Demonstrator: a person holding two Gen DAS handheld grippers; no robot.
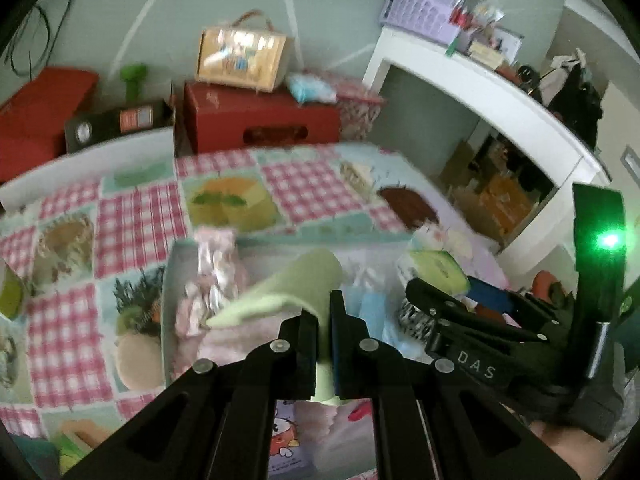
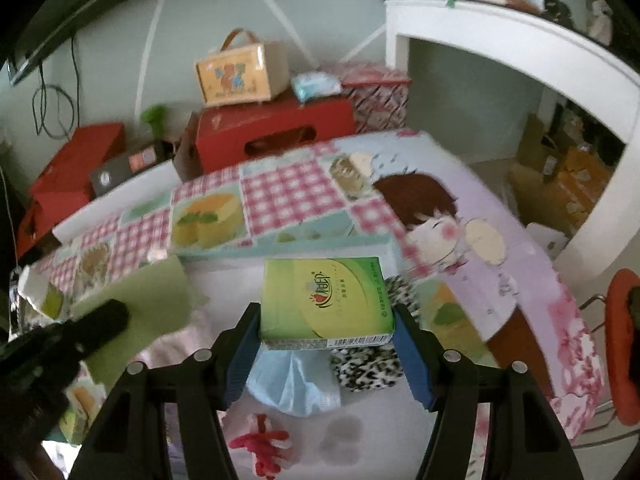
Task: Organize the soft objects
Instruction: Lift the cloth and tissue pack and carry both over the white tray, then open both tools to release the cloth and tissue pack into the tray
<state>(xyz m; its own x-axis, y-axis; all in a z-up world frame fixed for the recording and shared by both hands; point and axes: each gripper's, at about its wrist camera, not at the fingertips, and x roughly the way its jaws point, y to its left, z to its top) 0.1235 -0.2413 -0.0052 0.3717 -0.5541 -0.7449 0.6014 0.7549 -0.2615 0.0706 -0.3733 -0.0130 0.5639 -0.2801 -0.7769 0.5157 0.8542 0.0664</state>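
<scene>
Left gripper (image 1: pixel 324 334): jaws pinching the light green cloth (image 1: pixel 296 284) by one edge, the rest flopping up and away to the left. Held at the edge probably so the sheet hangs free and can be laid flat or folded. Same cloth seen in the right wrist view at lower left (image 2: pixel 148 300), lifted off the surface.

Right gripper (image 2: pixel 326 342): jaws clamped on the two short sides of a green tissue pack (image 2: pixel 326 300), printed face up, level. Gripped across the width likely to keep it flat for setting down squarely.

Just below the pack: a pale blue face mask (image 2: pixel 294 384) and a black-and-white leopard-print piece (image 2: pixel 366 368), both lying loose on the desk's patterned tablecloth (image 2: pixel 288 188). Nearer the camera, a small red item (image 2: pixel 262 444), too blurred to name.

In the left wrist view, a pink bundle (image 1: pixel 212 280) lying in a shallow white tray (image 1: pixel 168 300) beside the cloth, seemingly the gathering spot.

Sorting judged midway: two things in the air, several loose.
</scene>
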